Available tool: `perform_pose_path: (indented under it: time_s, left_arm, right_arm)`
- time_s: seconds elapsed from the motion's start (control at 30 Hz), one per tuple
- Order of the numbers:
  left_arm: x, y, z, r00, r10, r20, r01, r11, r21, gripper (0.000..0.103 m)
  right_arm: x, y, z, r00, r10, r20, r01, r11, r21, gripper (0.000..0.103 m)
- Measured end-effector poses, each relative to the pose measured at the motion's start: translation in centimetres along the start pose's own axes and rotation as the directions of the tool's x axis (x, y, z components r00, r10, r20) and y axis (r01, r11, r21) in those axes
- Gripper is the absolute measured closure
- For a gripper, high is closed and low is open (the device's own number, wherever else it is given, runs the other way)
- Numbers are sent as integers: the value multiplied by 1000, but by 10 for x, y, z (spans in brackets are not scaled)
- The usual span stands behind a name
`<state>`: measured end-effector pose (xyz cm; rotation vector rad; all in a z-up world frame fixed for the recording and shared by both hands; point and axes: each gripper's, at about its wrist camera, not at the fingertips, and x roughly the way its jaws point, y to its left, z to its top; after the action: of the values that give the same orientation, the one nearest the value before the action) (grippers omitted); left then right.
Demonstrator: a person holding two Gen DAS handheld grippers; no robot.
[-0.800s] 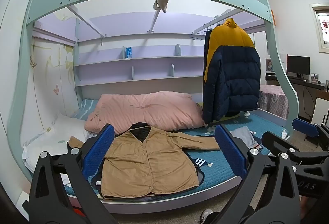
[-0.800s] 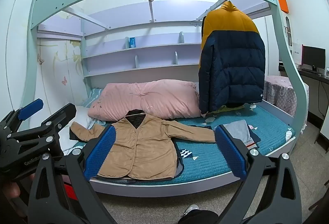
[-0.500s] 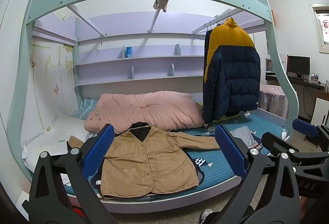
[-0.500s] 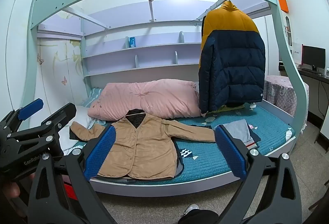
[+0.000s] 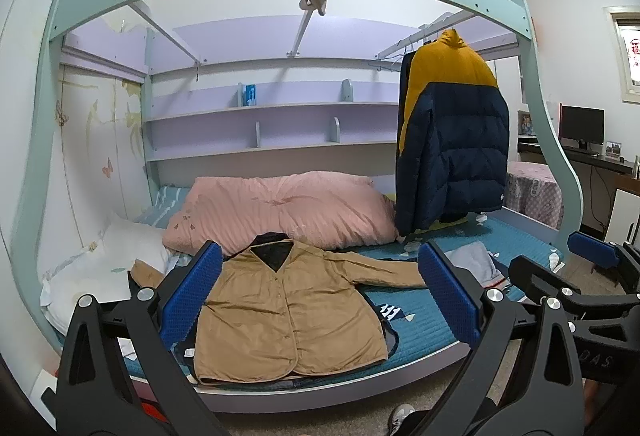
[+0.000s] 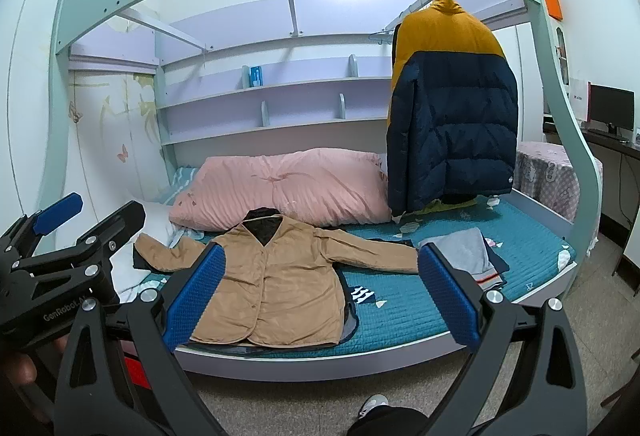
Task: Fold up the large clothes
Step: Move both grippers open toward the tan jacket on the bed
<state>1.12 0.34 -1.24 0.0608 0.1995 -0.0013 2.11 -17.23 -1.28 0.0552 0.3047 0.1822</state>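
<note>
Lying spread flat at the bed's [image 5: 432,320] front edge: the coat [image 5: 288,300]. Lying behind it along the back: quilt [image 5: 288,212]. Hanging over the right end: puffer jacket [image 5: 452,140].

A: What lies on the bed?

B: A tan jacket [image 5: 288,300], front up and spread flat on the teal mattress [image 5: 424,328], buttoned down the middle.

A: Its pose?

B: The dark-lined collar points to twelve o'clock, toward the pink duvet [image 5: 280,208]; the hem sits at six, by the mattress's front edge. One sleeve stretches out to three o'clock, the other to nine o'clock, onto the white pillow [image 6: 156,224].
</note>
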Motion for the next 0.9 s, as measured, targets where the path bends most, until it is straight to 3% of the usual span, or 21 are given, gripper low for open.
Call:
perform_pose_path:
  time_s: [0.37, 0.9]
  left_arm:
    - [54, 16, -6, 1000, 1, -31, -1, 1000, -24, 5]
    - [197, 90, -19, 991, 28, -131, -38, 996, -76, 5]
  right_arm:
    - [50, 10, 5, 1000, -5, -28, 5, 1000, -17, 10]
    - [198, 49, 10, 995, 17, -101, -22, 999, -50, 9]
